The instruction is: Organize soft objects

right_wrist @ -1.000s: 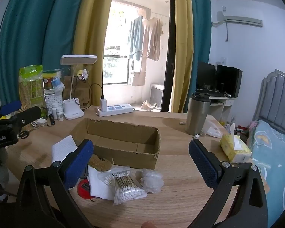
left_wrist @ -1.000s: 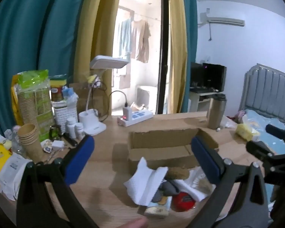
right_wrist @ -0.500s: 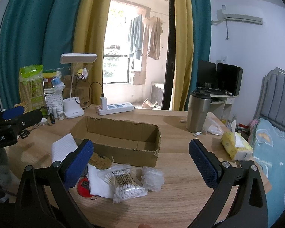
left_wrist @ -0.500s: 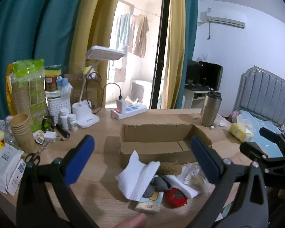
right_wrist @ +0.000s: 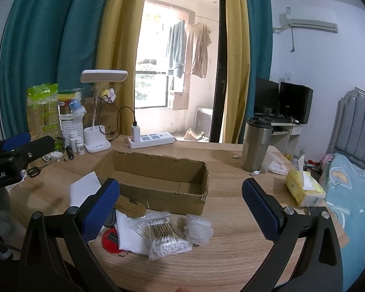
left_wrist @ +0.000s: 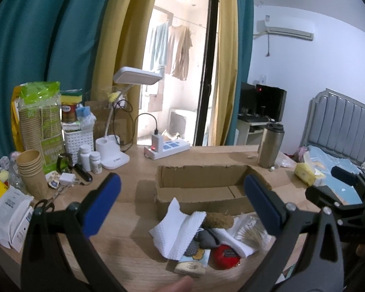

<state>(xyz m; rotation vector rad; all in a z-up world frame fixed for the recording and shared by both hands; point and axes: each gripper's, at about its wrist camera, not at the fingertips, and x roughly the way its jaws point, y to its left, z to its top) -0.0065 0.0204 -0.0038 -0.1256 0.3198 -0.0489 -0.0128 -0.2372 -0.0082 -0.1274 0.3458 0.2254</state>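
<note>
Both hand-held grippers hang with fingers apart and empty: the left hand-held gripper and the right hand-held gripper. The soft pile lies on the desk just before the cardboard box, directly ahead of the left one, probably the nearer.

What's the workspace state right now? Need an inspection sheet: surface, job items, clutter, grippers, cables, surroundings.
Surface: wooden table, crowded along its left side.
Job's things: open cardboard box, nothing seen inside; pile in front of it with paper towel, cotton swab bag, clear plastic wad, red round item.
Clutter: paper cups, pill bottles, desk lamp, steel tumbler, tissue pack, scissors.
Grippers: left gripper open, empty, above the pile; right gripper open, empty.
Cables: black charger cable into the power strip.
Surroundings: curtains, balcony laundry, bed.
</note>
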